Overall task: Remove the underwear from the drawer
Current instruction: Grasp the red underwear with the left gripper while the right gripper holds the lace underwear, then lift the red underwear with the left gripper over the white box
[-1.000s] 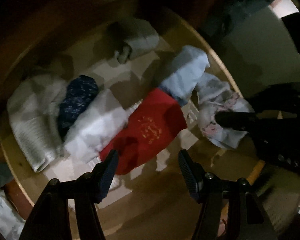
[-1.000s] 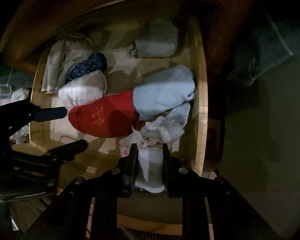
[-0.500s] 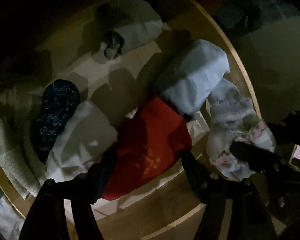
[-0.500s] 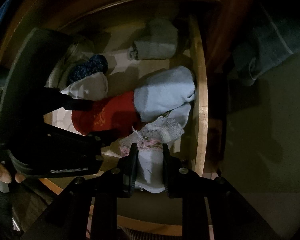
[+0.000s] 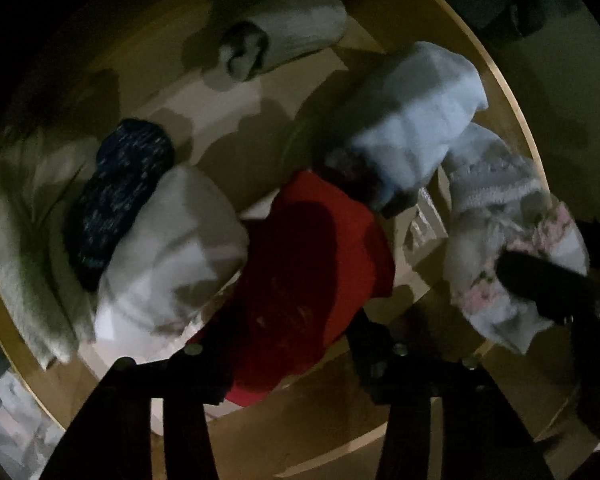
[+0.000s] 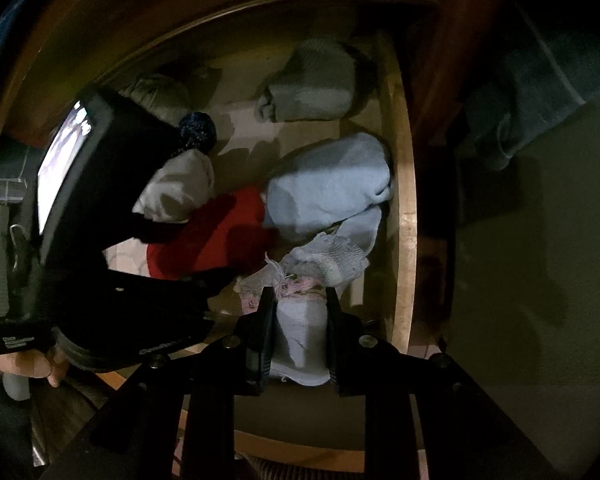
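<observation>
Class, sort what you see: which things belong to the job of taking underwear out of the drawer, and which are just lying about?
In the job:
- drawer
- red underwear, between the closing left gripper fingers
- white lace-trimmed piece, clamped by the right gripper

Lying about:
- pale blue bundle
- grey roll
- dark blue speckled piece
- white bundle

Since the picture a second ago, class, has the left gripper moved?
Yes. In the right wrist view the left gripper has come in from the left edge over the drawer, its jaws just closing around the red garment.
</observation>
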Tool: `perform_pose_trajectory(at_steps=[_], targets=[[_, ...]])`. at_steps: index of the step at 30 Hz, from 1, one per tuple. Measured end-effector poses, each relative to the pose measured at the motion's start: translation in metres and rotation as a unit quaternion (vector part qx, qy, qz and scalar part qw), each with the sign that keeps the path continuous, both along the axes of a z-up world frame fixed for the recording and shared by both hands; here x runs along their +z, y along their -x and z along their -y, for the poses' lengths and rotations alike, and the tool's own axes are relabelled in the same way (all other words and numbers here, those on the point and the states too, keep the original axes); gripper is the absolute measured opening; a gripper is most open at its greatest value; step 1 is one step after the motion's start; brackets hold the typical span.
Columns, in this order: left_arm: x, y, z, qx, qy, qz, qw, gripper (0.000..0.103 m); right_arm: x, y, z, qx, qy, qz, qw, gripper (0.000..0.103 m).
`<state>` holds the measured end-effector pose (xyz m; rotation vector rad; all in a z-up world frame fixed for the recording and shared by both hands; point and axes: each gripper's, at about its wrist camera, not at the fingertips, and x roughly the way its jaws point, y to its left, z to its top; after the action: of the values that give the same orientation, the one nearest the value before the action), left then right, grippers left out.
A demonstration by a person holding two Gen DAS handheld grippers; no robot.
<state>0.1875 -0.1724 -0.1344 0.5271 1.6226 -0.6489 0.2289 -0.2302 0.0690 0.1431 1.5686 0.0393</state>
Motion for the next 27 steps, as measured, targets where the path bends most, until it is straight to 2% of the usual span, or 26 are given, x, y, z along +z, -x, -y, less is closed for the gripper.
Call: perform_pose_trajectory(at_steps=[7,17,21,25,27], targets=[[0.014,0.018,-0.035,0.035,0.030,0.007,0.9989,0.043,0.000,-0.001,-0.008,0.017,0.015,0.010,1.000,0.021],[0.063,0.052,-0.100,0.084,0.076,0.039,0.9928,0.042,0.002,-0.003,-0.014,0.033,0.032,0.022,0.999,0.020],[0.090,0.042,-0.118,0.106,0.109,0.039,0.9876,0.042,0.000,-0.006,-0.015,0.034,0.035,0.024,0.999,0.020],[0.116,0.038,-0.142,0.115,0.122,0.059,0.9840,0.042,0.001,-0.003,-0.014,0.034,0.037,0.026,0.998,0.020],[0.130,0.030,-0.138,0.116,0.126,0.070,0.9826,0.042,0.001,-0.003,-0.014,0.033,0.037,0.026,0.998,0.020]])
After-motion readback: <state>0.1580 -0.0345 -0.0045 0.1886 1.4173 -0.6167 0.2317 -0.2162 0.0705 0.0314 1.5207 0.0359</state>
